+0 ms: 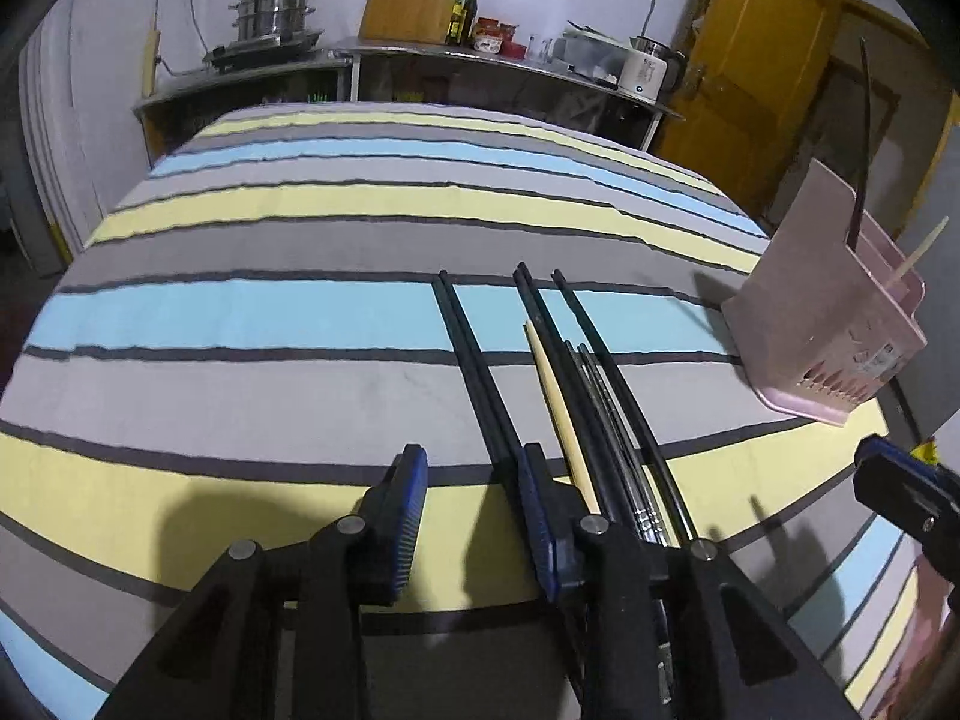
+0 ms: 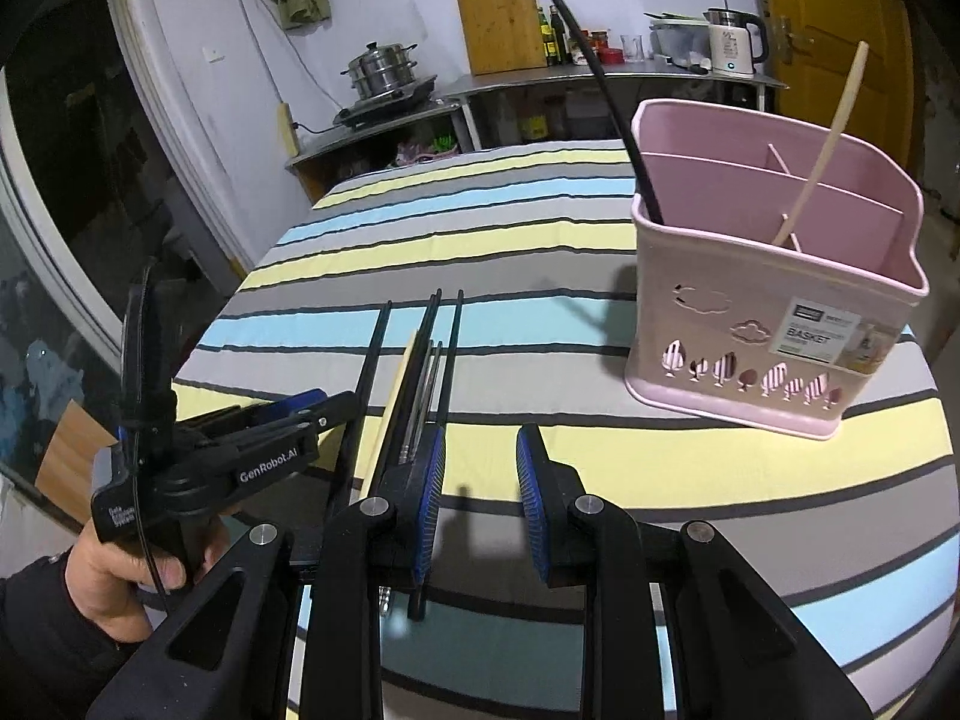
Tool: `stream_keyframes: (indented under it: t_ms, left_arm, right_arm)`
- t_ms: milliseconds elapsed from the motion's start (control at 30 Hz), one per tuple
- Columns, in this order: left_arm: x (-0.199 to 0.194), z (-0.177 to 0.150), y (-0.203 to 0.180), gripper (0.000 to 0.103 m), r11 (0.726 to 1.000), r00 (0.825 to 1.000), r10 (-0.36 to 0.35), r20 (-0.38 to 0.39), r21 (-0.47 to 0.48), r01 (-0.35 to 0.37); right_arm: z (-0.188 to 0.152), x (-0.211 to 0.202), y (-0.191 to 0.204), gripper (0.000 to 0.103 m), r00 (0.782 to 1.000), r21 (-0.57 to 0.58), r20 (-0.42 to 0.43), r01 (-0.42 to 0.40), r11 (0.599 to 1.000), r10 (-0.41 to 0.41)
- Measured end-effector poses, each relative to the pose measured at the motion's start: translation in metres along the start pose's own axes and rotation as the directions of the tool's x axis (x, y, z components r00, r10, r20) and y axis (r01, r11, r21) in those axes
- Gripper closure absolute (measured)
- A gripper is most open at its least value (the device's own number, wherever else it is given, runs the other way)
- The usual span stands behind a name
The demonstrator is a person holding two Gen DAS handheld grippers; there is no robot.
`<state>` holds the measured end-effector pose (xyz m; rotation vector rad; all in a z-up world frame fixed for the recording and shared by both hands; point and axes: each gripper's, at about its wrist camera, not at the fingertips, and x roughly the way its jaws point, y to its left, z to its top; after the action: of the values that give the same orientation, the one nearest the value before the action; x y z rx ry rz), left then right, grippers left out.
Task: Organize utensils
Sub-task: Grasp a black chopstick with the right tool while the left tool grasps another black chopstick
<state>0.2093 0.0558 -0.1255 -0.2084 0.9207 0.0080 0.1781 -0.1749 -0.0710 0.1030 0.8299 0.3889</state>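
Left wrist view: left gripper (image 1: 474,516) released, nothing between its pads; chopsticks (image 1: 576,396) lie just right of it, long axes running away along the striped cloth (image 1: 240,312).

Right wrist view: right gripper (image 2: 483,498) released, empty; chopsticks just left; pink basket (image 2: 774,324) ahead-right, holding 2 sticks.

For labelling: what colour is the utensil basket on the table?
Pale pink basket, with cut-out tree shapes along its base; clearest in the right wrist view.

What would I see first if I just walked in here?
Probably the pink basket on the right of the striped cloth, with one black stick and one pale stick poking out. Next, the row of loose chopsticks lying on the cloth, left of the basket.
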Motion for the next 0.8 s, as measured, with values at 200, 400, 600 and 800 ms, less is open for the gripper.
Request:
stream_keyframes:
  t_ms: [200,400,600,800]
  left_arm:
    - [0.001,-0.001,0.000,0.062,0.999,0.999,0.046,0.016,0.012,-0.046]
    - [0.007,0.003,-0.005,0.064,0.988,0.992,0.125,0.010,0.092,-0.125]
    - [-0.001,0.003,0.020,0.091,0.997,0.997,0.071,-0.006,0.033,-0.071]
    - [-0.008,0.001,0.042,0.091,1.000,1.000,0.013,-0.018,0.001,-0.013]
  right_arm:
    - [0.002,0.011,0.001,0.078,1.000,0.007,-0.014,-0.008,1.000,0.008]
    - [0.002,0.021,0.002,0.078,0.999,0.004,-0.031,-0.011,1.000,0.011]
    - [0.005,0.032,0.005,0.078,0.999,-0.013,-0.045,-0.011,1.000,0.010]
    - [0.011,0.058,0.013,0.078,0.997,-0.041,-0.074,-0.016,0.999,0.012]
